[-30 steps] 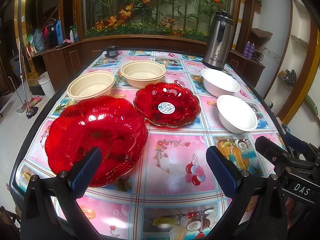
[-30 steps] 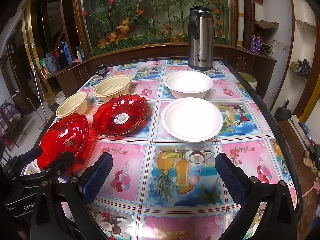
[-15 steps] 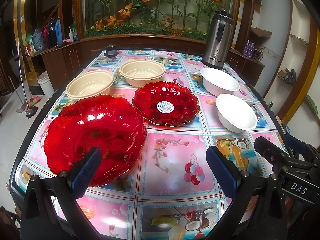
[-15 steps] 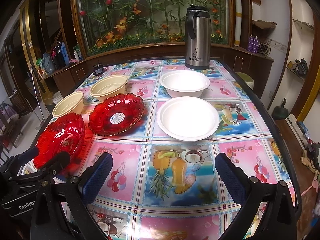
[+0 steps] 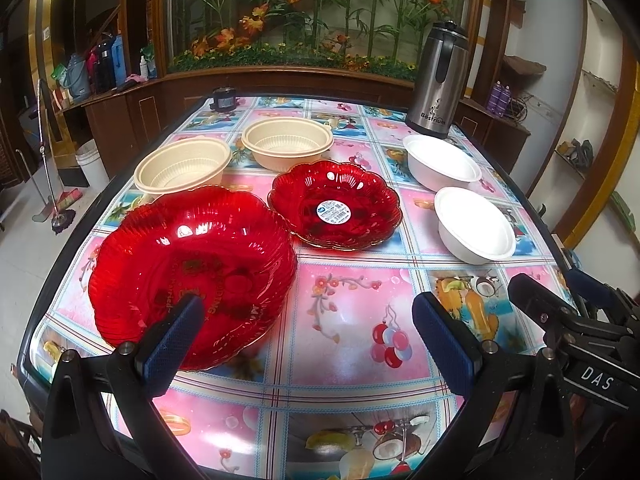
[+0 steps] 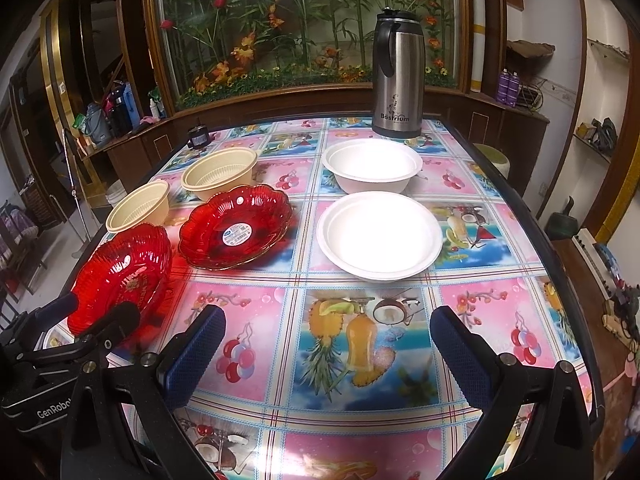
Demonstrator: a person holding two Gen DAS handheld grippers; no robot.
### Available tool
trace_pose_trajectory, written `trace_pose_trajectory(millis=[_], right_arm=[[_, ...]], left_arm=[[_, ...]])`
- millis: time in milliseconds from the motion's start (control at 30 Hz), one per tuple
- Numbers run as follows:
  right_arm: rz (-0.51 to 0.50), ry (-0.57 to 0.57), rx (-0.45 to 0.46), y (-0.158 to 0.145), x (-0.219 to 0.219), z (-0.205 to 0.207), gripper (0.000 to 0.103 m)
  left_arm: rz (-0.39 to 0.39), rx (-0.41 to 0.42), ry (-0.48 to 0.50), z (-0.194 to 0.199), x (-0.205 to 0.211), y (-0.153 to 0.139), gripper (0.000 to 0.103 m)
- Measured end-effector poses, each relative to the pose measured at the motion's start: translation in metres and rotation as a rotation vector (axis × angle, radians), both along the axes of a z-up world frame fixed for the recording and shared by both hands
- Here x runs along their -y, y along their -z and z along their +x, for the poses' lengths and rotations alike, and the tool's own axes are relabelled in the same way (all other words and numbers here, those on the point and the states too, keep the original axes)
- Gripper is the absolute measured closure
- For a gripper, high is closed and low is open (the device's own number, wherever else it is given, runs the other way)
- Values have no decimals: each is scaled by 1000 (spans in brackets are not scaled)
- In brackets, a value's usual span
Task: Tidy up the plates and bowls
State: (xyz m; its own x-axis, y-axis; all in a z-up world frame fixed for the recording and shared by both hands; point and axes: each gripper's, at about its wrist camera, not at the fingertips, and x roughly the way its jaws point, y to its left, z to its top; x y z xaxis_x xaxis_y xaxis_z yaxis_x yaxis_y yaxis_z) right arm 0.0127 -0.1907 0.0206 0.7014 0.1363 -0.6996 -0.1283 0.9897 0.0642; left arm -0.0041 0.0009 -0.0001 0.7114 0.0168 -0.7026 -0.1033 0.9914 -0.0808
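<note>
A large red plate (image 5: 192, 272) lies near the table's front left, with a smaller red plate (image 5: 334, 210) bearing a sticker behind it. Two beige bowls (image 5: 182, 168) (image 5: 287, 148) stand at the back left. Two white bowls (image 5: 474, 230) (image 5: 440, 166) stand at the right. My left gripper (image 5: 308, 336) is open and empty, its left finger over the large red plate's near rim. My right gripper (image 6: 328, 352) is open and empty above the tablecloth, in front of the nearer white bowl (image 6: 380, 236). The red plates (image 6: 120, 276) (image 6: 236, 232) lie to its left.
A steel thermos jug (image 6: 398, 76) stands at the table's back right. A small dark jar (image 6: 198, 136) sits at the back left edge. The table (image 6: 360, 360) has a patterned fruit cloth and a dark rim. Wooden cabinets and a plant display stand behind.
Both grippers have drifted slightly; the scene has shifted a little in each view. Nothing was taken hold of or let go.
</note>
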Motion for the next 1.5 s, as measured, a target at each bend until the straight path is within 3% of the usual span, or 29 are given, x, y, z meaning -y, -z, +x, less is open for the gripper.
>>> trace_pose_trajectory(millis=[367,467,633,800,933,1033,1100,1167,1200,1300,1367,1500], right_arm=[[6,-9,-1,-2,-4,0,0],[43,-40,-8,-3,-7,0,0],[144,-131,-71,-3,-22,7,0],[269,-288,-192,5,-64,21,0],[331,-344,-296,24,-104,43,3],[382,-346,-395,44,-128,66,20],[372,-324,-444,57,-139,78,33],[352,-281,-507,75,-147,90,41],[356,-271,-526,80,-148,93,45],[354,-280,-545,89,-157,94,72],[350,-303,-553,93,-162,92,90],[305,-300,-508,84,-159,74,91]], left_arm=[[-12,3,6,-2,-6,-1,0],[-57,21,10,-9,-26,-8,0],[-53,90,-160,-29,-102,-25,0],[-91,-67,-277,-11,-168,7,0],[-116,-177,-290,12,-183,35,1],[-84,-210,-288,26,-183,49,11],[-112,-268,-286,35,-185,63,44],[-136,-298,-286,37,-188,73,48],[-132,-319,-286,39,-187,80,59],[-129,-306,-262,37,-181,82,85],[-122,-295,-254,33,-175,76,87],[-132,-254,-246,13,-171,63,88]])
